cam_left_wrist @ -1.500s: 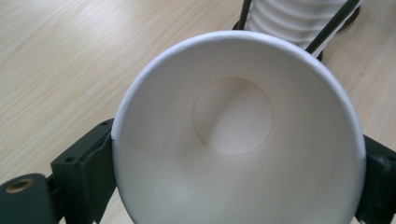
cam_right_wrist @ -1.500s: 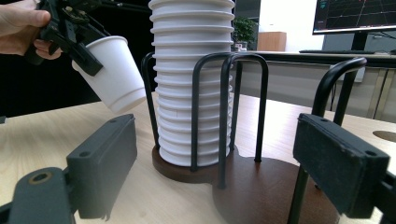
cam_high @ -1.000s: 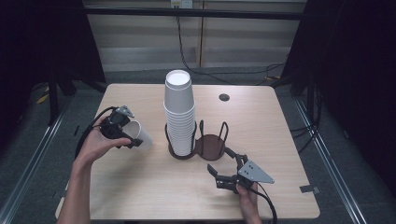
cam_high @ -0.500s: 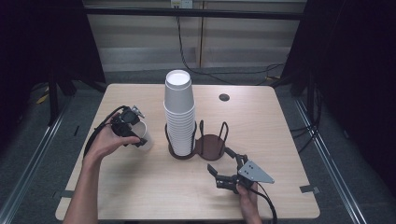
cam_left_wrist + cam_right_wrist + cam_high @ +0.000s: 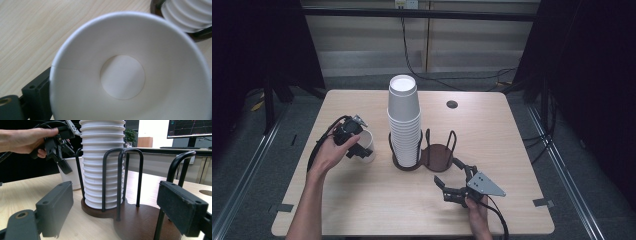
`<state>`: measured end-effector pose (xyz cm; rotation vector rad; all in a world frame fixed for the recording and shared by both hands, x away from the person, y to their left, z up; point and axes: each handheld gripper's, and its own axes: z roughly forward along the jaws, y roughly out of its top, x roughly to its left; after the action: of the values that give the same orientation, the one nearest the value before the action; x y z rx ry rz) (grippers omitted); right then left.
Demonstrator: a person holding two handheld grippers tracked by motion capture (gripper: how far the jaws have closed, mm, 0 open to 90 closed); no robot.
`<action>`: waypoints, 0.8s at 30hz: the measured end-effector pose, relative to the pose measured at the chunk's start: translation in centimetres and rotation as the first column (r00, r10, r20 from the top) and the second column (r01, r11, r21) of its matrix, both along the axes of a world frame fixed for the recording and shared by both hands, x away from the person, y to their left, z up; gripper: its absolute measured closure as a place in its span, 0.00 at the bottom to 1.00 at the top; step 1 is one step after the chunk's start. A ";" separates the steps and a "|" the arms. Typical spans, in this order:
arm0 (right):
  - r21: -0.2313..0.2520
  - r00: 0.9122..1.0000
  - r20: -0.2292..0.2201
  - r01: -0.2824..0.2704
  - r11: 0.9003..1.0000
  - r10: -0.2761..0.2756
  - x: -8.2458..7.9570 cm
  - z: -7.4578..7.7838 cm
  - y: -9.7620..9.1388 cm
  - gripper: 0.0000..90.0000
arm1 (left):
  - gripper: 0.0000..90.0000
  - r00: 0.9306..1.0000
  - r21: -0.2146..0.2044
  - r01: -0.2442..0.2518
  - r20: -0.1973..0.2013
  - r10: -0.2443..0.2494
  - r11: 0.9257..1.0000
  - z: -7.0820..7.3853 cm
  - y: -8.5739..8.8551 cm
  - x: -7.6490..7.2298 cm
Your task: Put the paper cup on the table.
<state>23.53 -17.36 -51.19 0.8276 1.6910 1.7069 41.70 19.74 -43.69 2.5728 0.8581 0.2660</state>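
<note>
High view: the left tool point(image 5: 354, 145) straddles the wall of a white cup point(image 5: 364, 142) standing on the tabletop point(image 5: 362, 200), left of the cup stack point(image 5: 404, 125) in the dark rack point(image 5: 437, 156). Its jaws have just been opening, the wall between them; whether the pads press it cannot be told. The right tool point(image 5: 452, 187) rests spread near the rack, gripping nothing. No writing is readable on cups or rack.

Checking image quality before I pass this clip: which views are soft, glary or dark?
High view: table evenly lit, dark surround, everything sharp. Left gripper view: the single cup sits very close, its rim soft, interior bright though not blown out. Right gripper view: the near tongs pads are blurred, the cup stack sharp, the background window overexposed.
</note>
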 end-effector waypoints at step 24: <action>-0.001 1.000 -0.002 0.001 1.000 -0.001 0.0 0.0 0.0 0.15 | 0.18 0.999 -0.072 0.006 0.033 -0.003 0.997 -1.8 2.8 -1.5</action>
<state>23.54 -17.38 -51.19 0.8301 1.6922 1.7053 40.16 22.55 -45.44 2.4966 0.8347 0.2702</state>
